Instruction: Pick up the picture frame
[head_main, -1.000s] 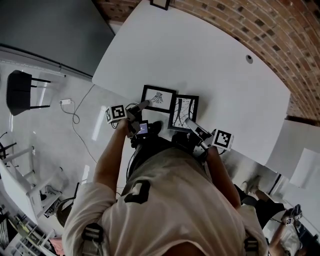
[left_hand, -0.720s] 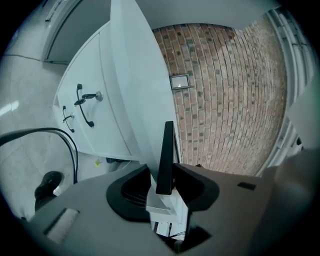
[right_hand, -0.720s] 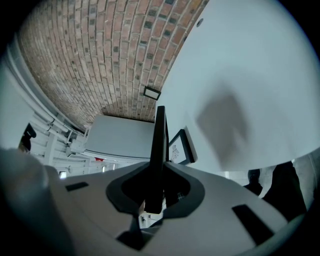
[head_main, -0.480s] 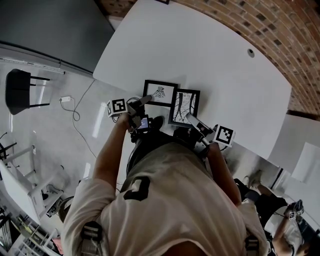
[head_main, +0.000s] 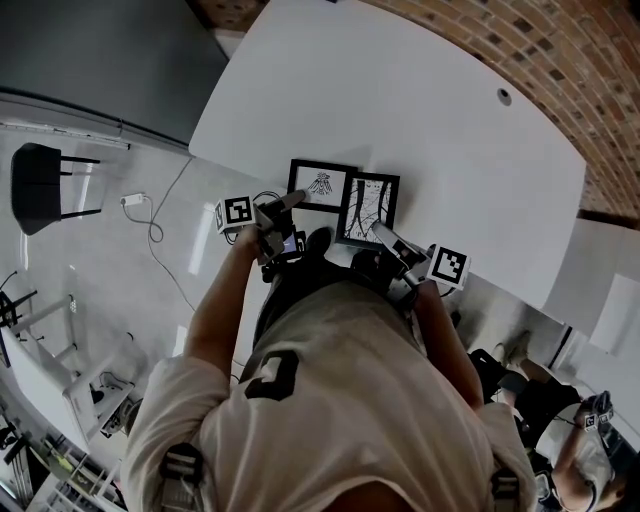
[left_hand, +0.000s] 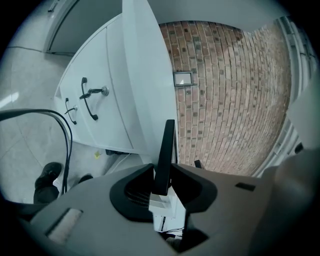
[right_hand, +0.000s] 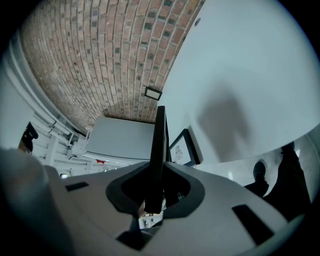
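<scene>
Two black picture frames lie side by side near the front edge of the white table (head_main: 430, 130). The left frame (head_main: 320, 186) holds a small drawing, the right frame (head_main: 368, 208) a branching one. My left gripper (head_main: 290, 203) is at the left frame's near corner. Its jaws have just been closing, and the frame's black edge (left_hand: 164, 150) stands between the pads of this gripper (left_hand: 162, 175), which press on it. My right gripper (head_main: 380, 233) is shut on the right frame's near edge (right_hand: 158, 150), seen edge-on between the pads of this gripper (right_hand: 156, 187). The left frame (right_hand: 184, 148) lies beyond it.
A brick wall (head_main: 560, 60) runs behind the table, and a round grommet (head_main: 504, 96) sits in the tabletop at the far right. A black chair (head_main: 40, 185) and a cable with a plug (head_main: 135, 202) are on the floor to the left. White cabinets (left_hand: 90, 100) stand nearby.
Both grippers stay at the near edges of their frames, and the frames have not moved on the table. Only the head view has shifted slightly.
</scene>
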